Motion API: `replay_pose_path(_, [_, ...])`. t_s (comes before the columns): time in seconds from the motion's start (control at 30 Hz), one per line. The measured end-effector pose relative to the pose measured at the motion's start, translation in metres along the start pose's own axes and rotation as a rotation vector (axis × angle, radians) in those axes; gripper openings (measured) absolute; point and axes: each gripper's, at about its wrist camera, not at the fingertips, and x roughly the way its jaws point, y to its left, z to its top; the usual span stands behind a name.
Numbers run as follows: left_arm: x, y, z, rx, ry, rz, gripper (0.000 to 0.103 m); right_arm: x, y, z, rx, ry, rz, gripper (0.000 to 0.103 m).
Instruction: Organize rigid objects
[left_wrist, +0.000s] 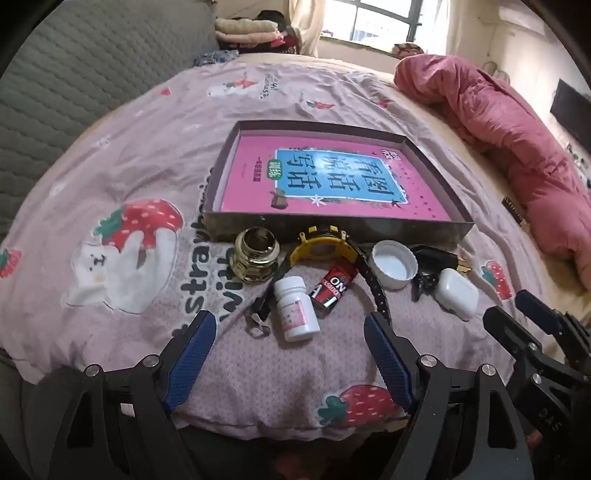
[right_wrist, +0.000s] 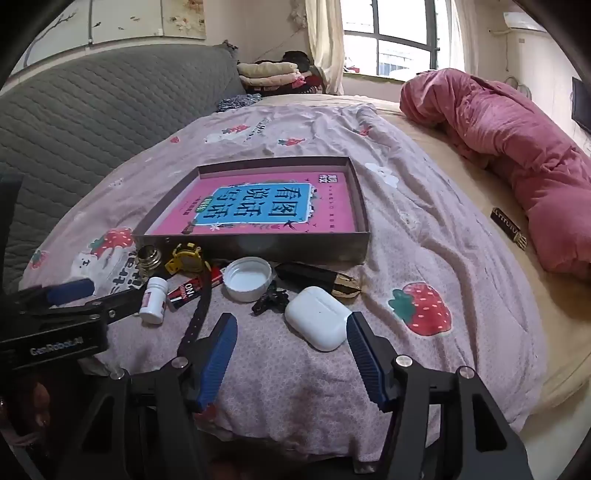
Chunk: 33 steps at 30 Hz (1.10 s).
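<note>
A shallow dark box (left_wrist: 334, 227) (right_wrist: 258, 251) holds a pink book (left_wrist: 325, 173) (right_wrist: 258, 206). In front of it lie a gold jar (left_wrist: 255, 258), a yellow watch (left_wrist: 325, 251) (right_wrist: 186, 260), a white pill bottle (left_wrist: 295, 308) (right_wrist: 153, 301), a red-black tube (left_wrist: 332, 290), a white cap (left_wrist: 393, 263) (right_wrist: 246, 278), a black-gold clip (right_wrist: 321, 278) and a white earbud case (left_wrist: 456, 293) (right_wrist: 317, 323). My left gripper (left_wrist: 290, 332) is open just short of the pill bottle. My right gripper (right_wrist: 291, 332) is open, its right finger beside the earbud case.
Everything lies on a pink strawberry quilt (left_wrist: 129, 155) (right_wrist: 424, 221) over a bed. A rolled red blanket (left_wrist: 517, 140) (right_wrist: 517, 147) lies at the right. A grey padded headboard (right_wrist: 92, 122) is at the left. Folded clothes (right_wrist: 273, 74) sit by the window.
</note>
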Motion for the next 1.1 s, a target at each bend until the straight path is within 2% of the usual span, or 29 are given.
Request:
replay_pose_path(0.13, [-0.002,-0.008,-0.008,0.025,-0.022,-0.001,0.084,0.003,0.003,0.001,0.022,0.035,0.025,0.061])
replay_pose_path(0.3, [0.000,-0.006,-0.004,-0.014,0.025,-0.037,0.084,-0.002,0.003,0.001,-0.013,0.010,0.017,0.061])
replay_pose_path(0.47, [-0.002,-0.002,-0.002,0.004,0.016,-0.041,0.084,-0.002,0.010,0.000,-0.050,-0.006,0.000,0.061])
replay_pose_path(1.1, [-0.001,-0.007,-0.003,0.019,0.010,-0.030,0.084,-0.005,0.009,0.001,-0.061,-0.025,0.005,0.061])
